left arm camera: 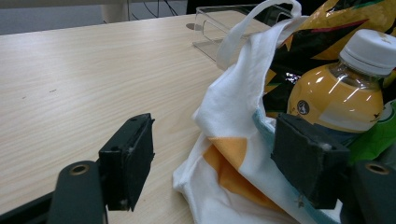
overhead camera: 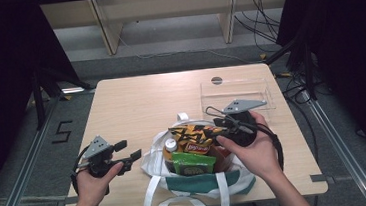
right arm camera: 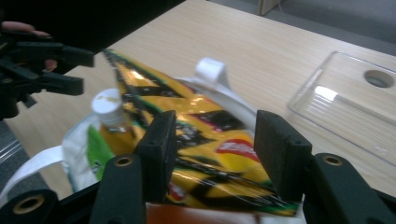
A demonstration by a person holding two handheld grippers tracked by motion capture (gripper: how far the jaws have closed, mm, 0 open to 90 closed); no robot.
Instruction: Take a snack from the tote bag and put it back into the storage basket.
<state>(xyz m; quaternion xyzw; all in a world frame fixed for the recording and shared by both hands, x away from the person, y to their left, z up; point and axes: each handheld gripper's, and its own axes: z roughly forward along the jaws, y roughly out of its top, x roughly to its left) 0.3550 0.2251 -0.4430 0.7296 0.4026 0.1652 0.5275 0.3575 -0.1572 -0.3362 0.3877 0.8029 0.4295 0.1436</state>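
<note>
A white tote bag (overhead camera: 198, 184) with a teal base lies open at the table's front edge. A yellow-and-black chip bag (overhead camera: 194, 134) sticks out of it, beside an orange drink bottle (overhead camera: 170, 145) with a white cap and a green packet (overhead camera: 192, 163). My right gripper (overhead camera: 220, 126) hovers just over the chip bag (right arm camera: 140, 81), jaws apart (right arm camera: 212, 149), pads not pressing on it. My left gripper (overhead camera: 129, 150) stands open beside the tote's left side. In its own view the tote cloth (left arm camera: 233, 107) and the bottle (left arm camera: 336, 93) lie just beyond the spread jaws (left arm camera: 218, 158).
A clear plastic tray (overhead camera: 235, 96) sits at the table's back right, just behind my right hand. The wooden table top (overhead camera: 131, 102) stretches bare to the left and back. The tote's straps hang over the front edge. Cables lie on the floor beyond.
</note>
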